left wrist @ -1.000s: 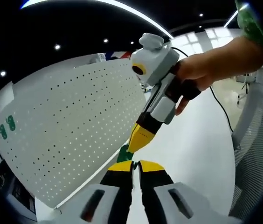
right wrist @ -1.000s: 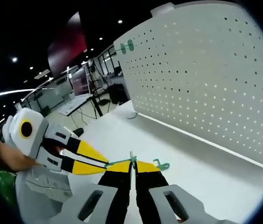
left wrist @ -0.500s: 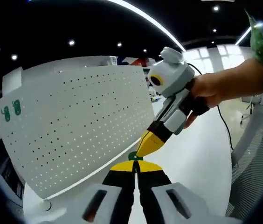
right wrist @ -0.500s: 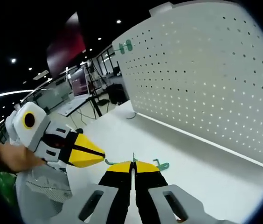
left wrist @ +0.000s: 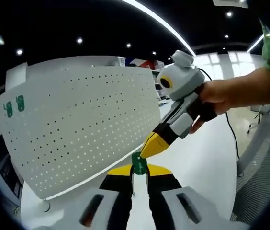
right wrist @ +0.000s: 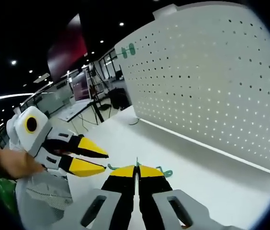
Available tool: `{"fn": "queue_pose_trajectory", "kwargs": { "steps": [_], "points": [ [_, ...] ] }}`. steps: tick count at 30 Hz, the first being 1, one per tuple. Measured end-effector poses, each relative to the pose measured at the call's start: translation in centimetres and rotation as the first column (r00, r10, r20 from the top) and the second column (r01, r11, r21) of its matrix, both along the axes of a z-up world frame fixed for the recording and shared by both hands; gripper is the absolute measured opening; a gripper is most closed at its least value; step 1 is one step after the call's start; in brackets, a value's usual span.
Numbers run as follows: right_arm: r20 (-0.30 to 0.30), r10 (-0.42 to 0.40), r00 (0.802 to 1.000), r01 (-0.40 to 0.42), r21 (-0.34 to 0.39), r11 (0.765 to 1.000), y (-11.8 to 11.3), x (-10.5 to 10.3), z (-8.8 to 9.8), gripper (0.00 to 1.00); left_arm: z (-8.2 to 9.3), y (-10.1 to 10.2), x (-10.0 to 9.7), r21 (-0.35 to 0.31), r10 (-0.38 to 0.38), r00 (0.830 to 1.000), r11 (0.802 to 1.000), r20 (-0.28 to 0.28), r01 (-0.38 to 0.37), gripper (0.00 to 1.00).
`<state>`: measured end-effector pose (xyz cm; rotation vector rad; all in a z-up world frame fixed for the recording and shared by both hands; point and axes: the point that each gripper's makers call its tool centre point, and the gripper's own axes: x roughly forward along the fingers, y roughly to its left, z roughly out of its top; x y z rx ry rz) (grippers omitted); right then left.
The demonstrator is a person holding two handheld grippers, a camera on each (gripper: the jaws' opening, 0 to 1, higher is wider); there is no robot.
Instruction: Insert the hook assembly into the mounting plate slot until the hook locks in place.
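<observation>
The right gripper (right wrist: 136,168), jaws pinched on the green hook (right wrist: 163,171), sits near the white pegboard (right wrist: 211,81). The left gripper (right wrist: 99,161) stands open beside it. With one narrow grip, the hook could twist or slip when pressed into a slot.

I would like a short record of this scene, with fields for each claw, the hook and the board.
left claw: open, jaws apart, holding nothing
right claw: shut on green hook
pegboard: white, standing upright on white table
mounted hooks: two green ones near the board's upper corner
task state: the held hook is not yet in the board
</observation>
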<state>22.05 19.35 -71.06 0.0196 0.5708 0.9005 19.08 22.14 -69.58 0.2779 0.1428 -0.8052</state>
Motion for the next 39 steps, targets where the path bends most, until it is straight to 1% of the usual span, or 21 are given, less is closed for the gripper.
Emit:
{"fn": "queue_pose_trajectory", "kwargs": {
  "steps": [6,12,16,19,24,33,39],
  "points": [
    [-0.001,0.003,1.0,-0.003,0.015,1.0,0.4,-0.1,0.4,0.0,0.1,0.4,0.2,-0.009,0.016,1.0,1.0,0.002,-0.016,0.13],
    [-0.013,0.01,1.0,-0.009,0.049,0.999,1.2,-0.4,1.0,0.0,0.5,1.0,0.5,-0.033,0.043,0.999,0.999,0.009,-0.042,0.12],
    [-0.028,0.015,0.999,-0.012,0.089,0.996,1.9,-0.6,1.6,0.0,0.6,1.1,0.7,-0.035,0.051,0.999,0.998,0.012,-0.051,0.1],
    [-0.023,0.025,0.999,-0.023,0.09,0.996,2.4,-0.9,2.0,0.0,0.7,1.3,0.7,-0.037,0.056,0.998,0.998,0.016,-0.056,0.09],
    [-0.034,0.034,0.999,-0.03,0.119,0.993,2.9,-1.1,2.6,0.0,0.8,1.5,0.9,-0.042,0.063,0.998,0.997,0.02,-0.062,0.08],
    [-0.041,0.052,0.998,-0.047,0.129,0.991,3.7,-1.6,3.0,0.0,1.1,1.6,0.9,-0.047,0.07,0.997,0.997,0.033,-0.069,0.07],
    [-0.043,0.054,0.998,-0.048,0.134,0.99,3.8,-1.7,3.1,0.0,1.2,1.6,0.9,-0.048,0.069,0.997,0.997,0.036,-0.067,0.05]
  ]
}}
